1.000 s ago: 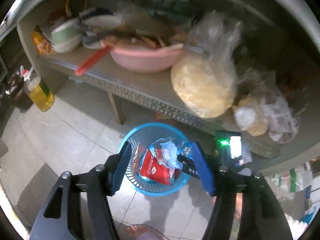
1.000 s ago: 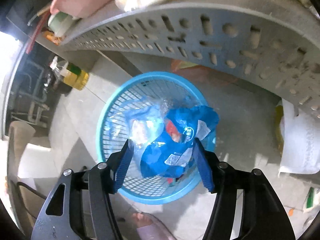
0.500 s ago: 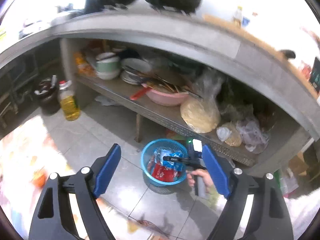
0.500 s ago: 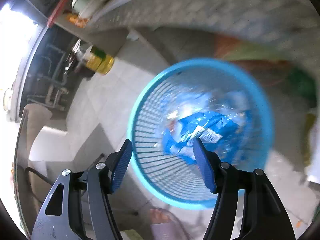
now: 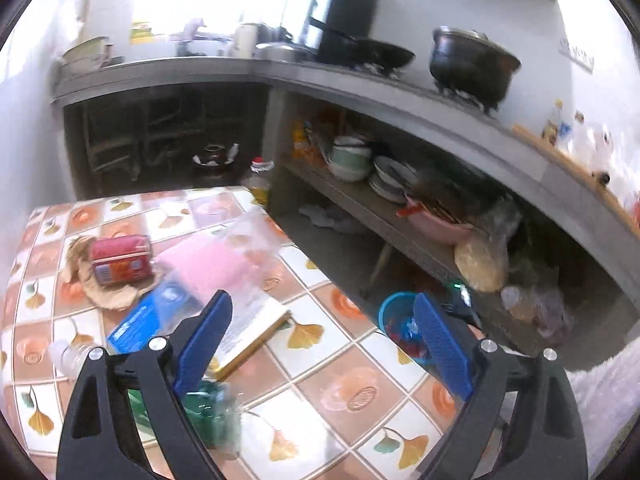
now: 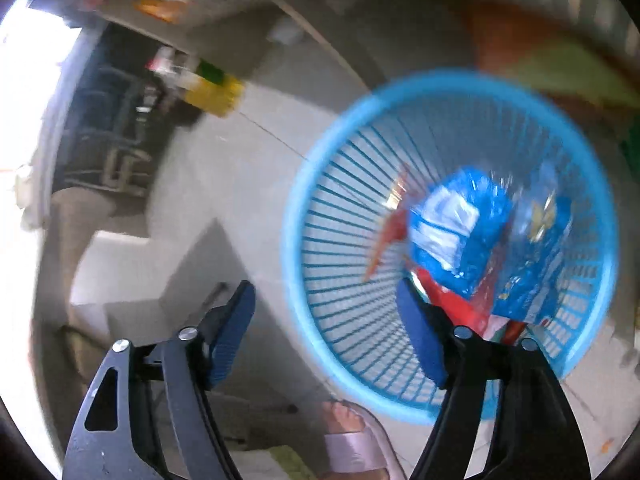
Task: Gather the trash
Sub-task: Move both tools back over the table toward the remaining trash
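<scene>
No legible text; wrapper and can labels blurred.

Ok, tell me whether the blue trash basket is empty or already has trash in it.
Not empty. The blue basket on the floor holds a crumpled blue wrapper and red packaging beneath it. How full cannot be judged; the picture is blurred.

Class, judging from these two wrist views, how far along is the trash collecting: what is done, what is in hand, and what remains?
Done: the blue basket already holds a blue wrapper and red packaging. In hand: nothing; the left gripper and right gripper are both open and empty. Left: on the tiled table lie a red can, a clear plastic bag and a blue packet.
</scene>
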Available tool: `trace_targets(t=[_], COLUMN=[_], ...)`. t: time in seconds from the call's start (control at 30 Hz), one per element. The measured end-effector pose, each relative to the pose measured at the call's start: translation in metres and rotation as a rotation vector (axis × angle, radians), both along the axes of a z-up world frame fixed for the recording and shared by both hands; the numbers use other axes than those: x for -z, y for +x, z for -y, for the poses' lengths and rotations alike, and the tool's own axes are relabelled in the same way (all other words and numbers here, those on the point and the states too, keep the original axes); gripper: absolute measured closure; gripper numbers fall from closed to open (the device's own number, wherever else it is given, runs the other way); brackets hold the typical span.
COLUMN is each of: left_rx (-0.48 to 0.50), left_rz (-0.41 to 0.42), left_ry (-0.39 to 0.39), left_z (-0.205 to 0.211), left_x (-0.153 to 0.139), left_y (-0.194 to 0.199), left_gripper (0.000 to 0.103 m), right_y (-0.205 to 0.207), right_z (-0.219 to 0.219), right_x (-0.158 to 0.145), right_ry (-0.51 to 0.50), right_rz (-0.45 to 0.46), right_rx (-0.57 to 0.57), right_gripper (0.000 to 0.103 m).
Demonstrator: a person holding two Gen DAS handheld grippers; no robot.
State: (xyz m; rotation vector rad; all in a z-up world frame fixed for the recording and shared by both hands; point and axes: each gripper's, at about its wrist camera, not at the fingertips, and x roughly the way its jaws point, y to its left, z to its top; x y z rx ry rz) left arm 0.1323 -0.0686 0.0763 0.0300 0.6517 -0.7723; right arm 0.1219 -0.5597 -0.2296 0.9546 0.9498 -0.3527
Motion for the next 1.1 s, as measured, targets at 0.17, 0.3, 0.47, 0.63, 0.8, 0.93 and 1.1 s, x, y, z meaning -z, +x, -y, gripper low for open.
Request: trace_targets(t=[0.17, 0.3, 0.47, 0.63, 0.8, 0.93, 1.1], left_rx=[-0.015, -0.027, -0.064, -0.112, -0.154, -0.175, -0.201], left_rz=[0.013, 0.001, 0.011, -0.01, -0.043, -0.052, -0.074], left_ry=[-0.06, -0.086, -0.093, -0.111, -0.112, -0.115, -0.12], left_z=[-0.026, -0.042, -0.064, -0.086, -0.101, -0.111, -0.119], left_x=[0.002, 0.008, 0.014, 0.023, 0.03, 0.029, 0.032], left_y=[0.005, 0.008, 0.002, -0.002, -0.009, -0.016, -0.026], left_gripper=[0.011, 0.01, 0.009, 0.008, 0.008, 0.008, 0.008], right_y=[-0.033, -0.068, -0.101, -0.091, -0.063, -0.052, -0.035], right_z=[-0.021, -0.039, -0.081, -0.127, -0.172, -0.209, -0.248], right_x=[-0.066, -0.094, -0.108, -0.132, -0.183, -0.23, -0.254], right_ry=[-0.123, -0.249, -0.305, -0.347, -0.477, -0.574, -0.606], right_rz=[0.075, 0.017, -0.046, -0.043, 0.005, 0.094, 0.136], right_rx=[-0.015, 0.044, 0.042, -0.013, -0.086, -0.135, -0.219], right_gripper=[0.031, 0.031, 0.035, 0.035, 0.022, 0.012, 0.008])
